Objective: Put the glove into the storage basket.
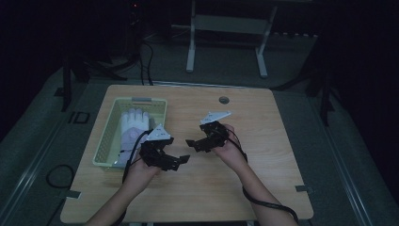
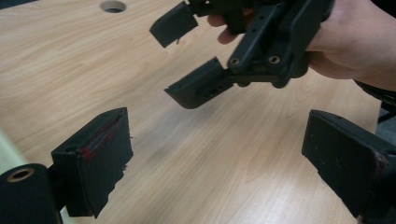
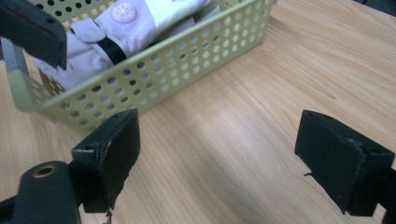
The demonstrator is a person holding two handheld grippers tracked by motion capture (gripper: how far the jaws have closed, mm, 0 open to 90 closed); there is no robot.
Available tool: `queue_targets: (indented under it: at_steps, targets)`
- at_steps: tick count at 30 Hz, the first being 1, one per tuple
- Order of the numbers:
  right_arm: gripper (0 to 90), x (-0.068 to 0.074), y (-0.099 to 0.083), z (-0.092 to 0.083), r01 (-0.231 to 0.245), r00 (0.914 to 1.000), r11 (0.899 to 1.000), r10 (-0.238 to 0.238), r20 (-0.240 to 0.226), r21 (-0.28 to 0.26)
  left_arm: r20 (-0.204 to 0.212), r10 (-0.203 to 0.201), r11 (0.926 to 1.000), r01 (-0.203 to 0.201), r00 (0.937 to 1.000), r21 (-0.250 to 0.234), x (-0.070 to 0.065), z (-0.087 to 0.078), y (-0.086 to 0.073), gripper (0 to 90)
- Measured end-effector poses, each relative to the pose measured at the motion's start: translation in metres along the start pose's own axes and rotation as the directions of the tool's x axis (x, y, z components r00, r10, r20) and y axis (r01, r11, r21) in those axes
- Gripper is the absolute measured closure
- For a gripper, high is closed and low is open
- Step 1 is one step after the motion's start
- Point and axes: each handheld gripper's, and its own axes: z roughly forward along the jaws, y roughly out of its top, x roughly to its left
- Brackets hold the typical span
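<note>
Lying in the pale green perforated plastic basket [image 1: 107, 141], the white fabric glove [image 1: 133, 123] looks light, soft and floppy; pinch its cuff. Your left tongs [image 1: 181, 161] and right tongs [image 1: 192, 143], beside that basket, gape released over the bench [image 1: 263, 141].

Pale lilac-and-white glove [image 1: 133, 123] lying flat inside a light green perforated basket [image 1: 104, 141], fingers pointing toward the far end, cuff toward the near end. Round logo patch and a black strap near the cuff, seen close in the right gripper view [image 3: 122, 23]. Fabric slightly rumpled, resting against the basket's near wall [image 3: 187, 60]. Basket standing upright on the left part of the wooden desk [image 1: 244, 183], rectangular, long sides running away from the near edge.
</note>
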Motion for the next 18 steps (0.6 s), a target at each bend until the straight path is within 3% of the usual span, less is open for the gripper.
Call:
queue_targets:
  at_steps: [1,9,18]
  targets:
    - [14.3,-0.003,-0.008,-0.003,0.0,1.0,1.0,0.0,0.0,0.006,0.014,0.012,0.9999,-0.012,0.9998,0.007,-0.008,0.008,-0.002,8.6]
    - [14.3,-0.012,-0.031,-0.009,-0.02,0.9998,1.0,0.02,-0.005,0.009,0.045,0.049,0.9987,-0.05,0.9978,0.009,-0.026,0.024,-0.008,8.6]
    - [14.2,-0.019,-0.058,-0.016,-0.035,0.9993,0.999,0.035,-0.013,0.014,0.096,0.11,0.9938,-0.111,0.9893,0.006,-0.041,0.041,-0.021,8.6]
